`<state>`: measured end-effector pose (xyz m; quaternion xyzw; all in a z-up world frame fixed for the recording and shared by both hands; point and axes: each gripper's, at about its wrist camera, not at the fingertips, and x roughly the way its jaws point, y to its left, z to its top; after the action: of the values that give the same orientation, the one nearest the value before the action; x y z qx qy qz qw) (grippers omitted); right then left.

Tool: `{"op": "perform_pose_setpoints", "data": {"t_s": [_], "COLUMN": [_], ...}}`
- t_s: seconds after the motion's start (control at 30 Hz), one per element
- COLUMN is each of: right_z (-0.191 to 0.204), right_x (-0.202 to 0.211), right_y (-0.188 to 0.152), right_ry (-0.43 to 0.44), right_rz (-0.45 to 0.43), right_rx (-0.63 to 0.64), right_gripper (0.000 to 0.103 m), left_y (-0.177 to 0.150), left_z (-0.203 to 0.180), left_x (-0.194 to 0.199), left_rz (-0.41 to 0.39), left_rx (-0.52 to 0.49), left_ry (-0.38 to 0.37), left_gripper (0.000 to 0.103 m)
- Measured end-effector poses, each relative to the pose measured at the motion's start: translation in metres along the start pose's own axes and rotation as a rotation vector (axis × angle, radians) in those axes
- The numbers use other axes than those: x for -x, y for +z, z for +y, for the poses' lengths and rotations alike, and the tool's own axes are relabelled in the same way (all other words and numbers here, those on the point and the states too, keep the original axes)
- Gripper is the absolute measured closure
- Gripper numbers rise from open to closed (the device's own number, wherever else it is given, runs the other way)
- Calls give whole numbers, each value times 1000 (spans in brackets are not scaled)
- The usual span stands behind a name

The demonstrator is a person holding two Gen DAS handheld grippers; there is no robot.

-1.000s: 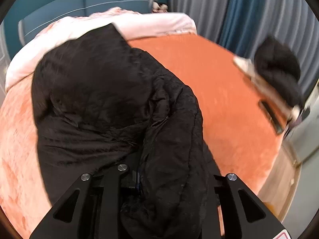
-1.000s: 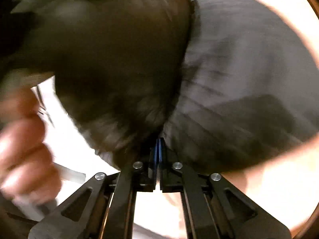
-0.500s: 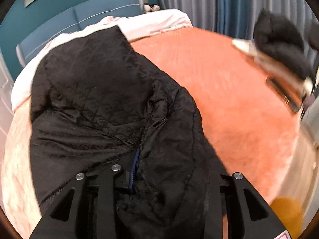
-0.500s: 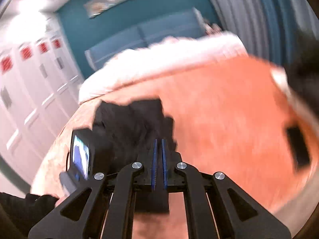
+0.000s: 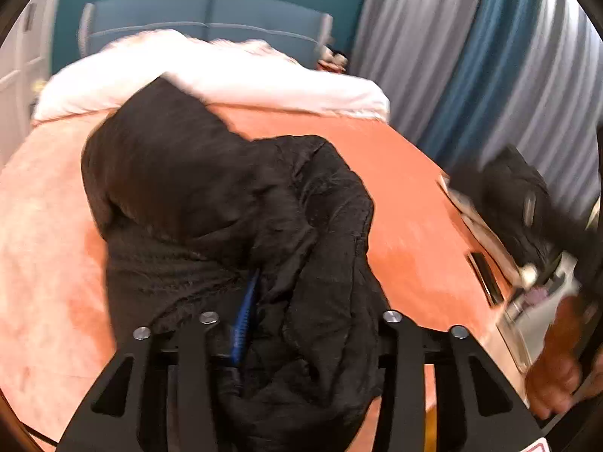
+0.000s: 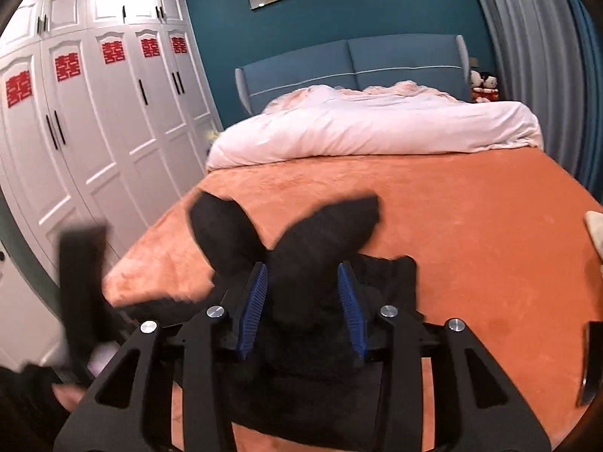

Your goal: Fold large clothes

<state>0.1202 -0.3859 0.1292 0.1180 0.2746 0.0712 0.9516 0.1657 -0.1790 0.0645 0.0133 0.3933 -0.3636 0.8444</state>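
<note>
Both grippers lift the black jacket (image 5: pixel 233 203) off the orange bed (image 6: pixel 471 226): left gripper (image 5: pixel 297 324) spread, fabric bunched between; right gripper (image 6: pixel 303 301) half-spread around a fold; next, lay it flat

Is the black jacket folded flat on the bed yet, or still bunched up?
Bunched. The black jacket lies crumpled in a heap on the orange blanket, part draped over the left gripper, with no flat, squared layers.

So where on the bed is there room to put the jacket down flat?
Bare orange blanket lies between the black jacket and the white duvet, and right toward the curtains. The near left corner is crowded with jacket and both claws.
</note>
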Motion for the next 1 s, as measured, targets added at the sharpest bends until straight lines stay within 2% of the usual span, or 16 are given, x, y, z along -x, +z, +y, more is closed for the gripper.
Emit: {"op": "perform_pose_setpoints", "data": {"t_s": [0.13,0.2,0.3,0.33,0.37,0.4,0.47,0.53,0.57,0.6,0.63,0.7,0.77,0.83,0.93,1.0], "right_z": [-11,-30,-70,-85,-94,-104,-108,-106,-107,-112,-118,-123,-125,-129,-130,-132], "right_x": [-16,-30,-68,-85,-97,-110,-126,-136,-140,-142,-144,-147,-147,-145,-139,-131], "right_y": [2,-5,-30,-43,-59,-74,-97,-111,-118,-123,-126,-130,-136,-142,-146,-147], "right_ry": [-8,15,36,9,-3,-14,-21,-8,-8,-1,14,33,49,64,58,38], "right_rz": [83,124,231,277,313,352,396,408,407,400,393,379,362,350,334,330], "right_rx": [43,-5,-123,-162,-187,-203,-185,-172,-181,-209,-236,-252,-251,-273,-293,-272], "right_gripper": [65,67,84,91,94,103,103,103,103,103,103,103,103,103,103,103], "left_y": [-18,-27,-32,-35,-36,-36,-32,-31,-32,-33,-35,-37,-30,-12,17,36], "left_z": [-20,-23,-34,-36,-41,-41,-40,-39,-34,-28,-27,-16,-2,17,45,60], "left_x": [-21,-33,-54,-56,-56,-54,-43,-25,-8,12,17,42,53,42,11,-14], "left_rz": [39,62,77,76,76,79,103,109,82,51,44,22,-23,-41,-61,-59], "left_rx": [-68,-83,-152,-176,-184,-187,-198,-221,-224,-230,-236,-247,-216,-137,-4,30], "left_ry": [-21,-30,3,17,21,24,31,11,-17,-42,-45,-27,12,90,118,127], "left_gripper": [67,67,67,67,67,65,64,63,63,59,49,47,46,46,47,47]}}
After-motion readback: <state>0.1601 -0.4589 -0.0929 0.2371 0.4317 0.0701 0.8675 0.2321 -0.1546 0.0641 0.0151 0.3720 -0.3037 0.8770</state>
